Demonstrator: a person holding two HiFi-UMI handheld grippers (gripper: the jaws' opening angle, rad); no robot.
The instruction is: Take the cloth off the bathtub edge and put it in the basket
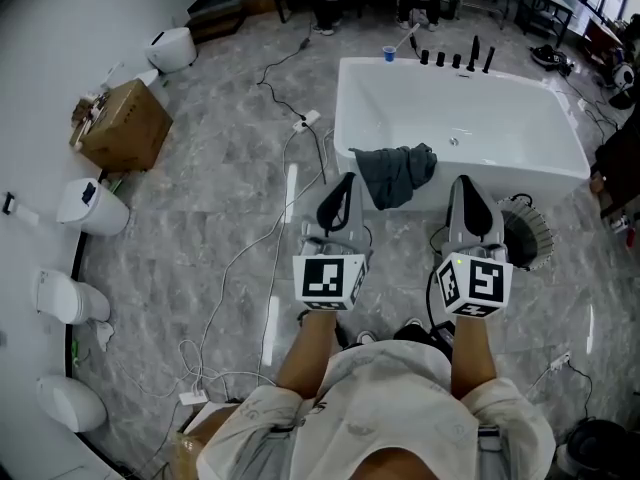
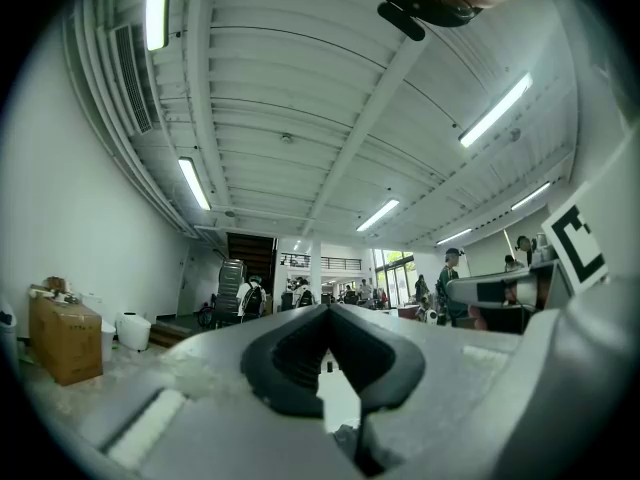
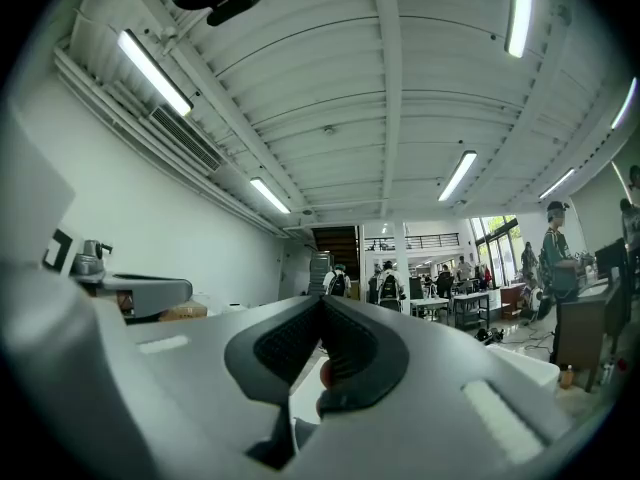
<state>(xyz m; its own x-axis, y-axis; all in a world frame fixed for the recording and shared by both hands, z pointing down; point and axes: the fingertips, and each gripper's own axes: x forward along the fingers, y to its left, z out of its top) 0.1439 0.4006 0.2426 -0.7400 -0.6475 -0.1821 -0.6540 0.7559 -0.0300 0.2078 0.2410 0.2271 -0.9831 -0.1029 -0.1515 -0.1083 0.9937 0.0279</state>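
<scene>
Crumpled grey cloth [image 1: 395, 173], draped over white bathtub [image 1: 550, 173] edge; basket [image 1: 528, 236] beside

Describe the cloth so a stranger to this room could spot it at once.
Find the white bathtub on the grey floor. Over its near rim, toward the left, hangs the cloth. It is dark blue-grey and crumpled, unlike the black taps on the far rim.

Open workshop hall: freestanding bathtub [image 1: 500, 108], loose toilets [image 1: 90, 208], floor cables [image 1: 240, 258], strip lights [image 2: 195, 183].
</scene>
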